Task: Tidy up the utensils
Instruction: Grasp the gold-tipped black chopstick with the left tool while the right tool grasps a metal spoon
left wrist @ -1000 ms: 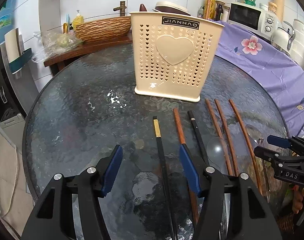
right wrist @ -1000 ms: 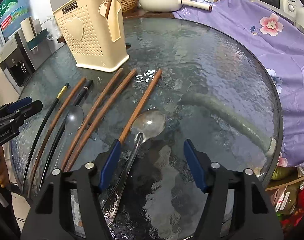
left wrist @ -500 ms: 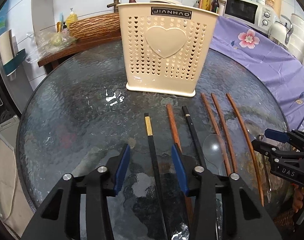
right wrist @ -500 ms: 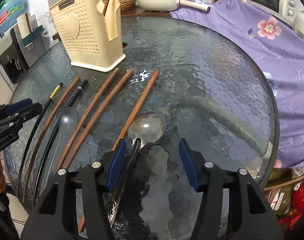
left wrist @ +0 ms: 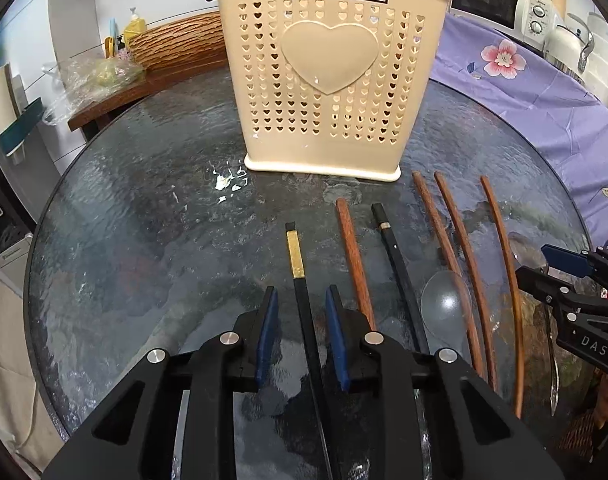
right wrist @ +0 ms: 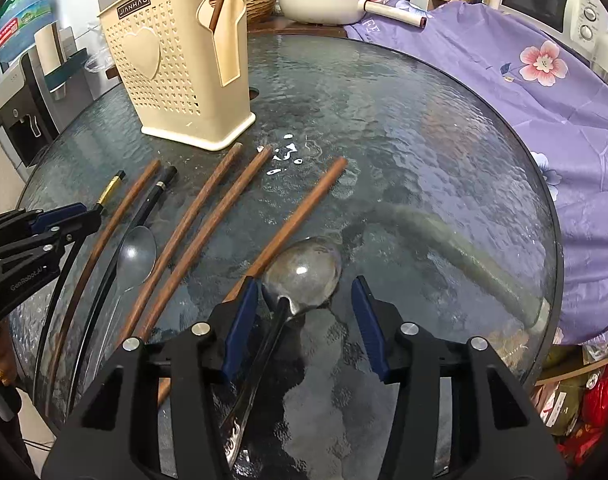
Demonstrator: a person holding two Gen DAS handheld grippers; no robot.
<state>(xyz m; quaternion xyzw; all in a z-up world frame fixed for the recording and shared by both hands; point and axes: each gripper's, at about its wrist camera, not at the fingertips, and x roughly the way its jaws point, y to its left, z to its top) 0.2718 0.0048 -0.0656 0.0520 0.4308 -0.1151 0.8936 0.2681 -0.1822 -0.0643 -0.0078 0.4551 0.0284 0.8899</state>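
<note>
**Mei:** Glass table (left wrist: 123,240), round and rippled, with the cream utensil holder (left wrist: 328,80) standing at twelve o'clock in the left wrist view. Where is the left gripper (left wrist: 299,332)?

**Tao:** Low over the table, its blue pads either side of the black gold-banded chopstick (left wrist: 299,280). The jaws are narrowed but parted, a sliver of glass showing on each side of the stick, so nothing is gripped. The stick's near end runs under the gripper body and is lost.

**Mei:** And the right gripper (right wrist: 304,320)?

**Tao:** Jaws wide apart, straddling the large metal spoon (right wrist: 301,272). Its neck lies close to the pad at nine o'clock; whether they touch I cannot tell. The handle disappears beneath the gripper.

**Mei:** The rest?

**Tao:** Lying in a row toward three o'clock of the left gripper: a brown chopstick (left wrist: 354,256), a black chopstick (left wrist: 396,256), a small spoon (left wrist: 444,304) (its handle hidden behind the gripper), then three more brown chopsticks (left wrist: 464,256). One brown stick (right wrist: 217,8) already stands in the holder's side slot, seen from the right wrist, mostly screened by the wall.
</note>
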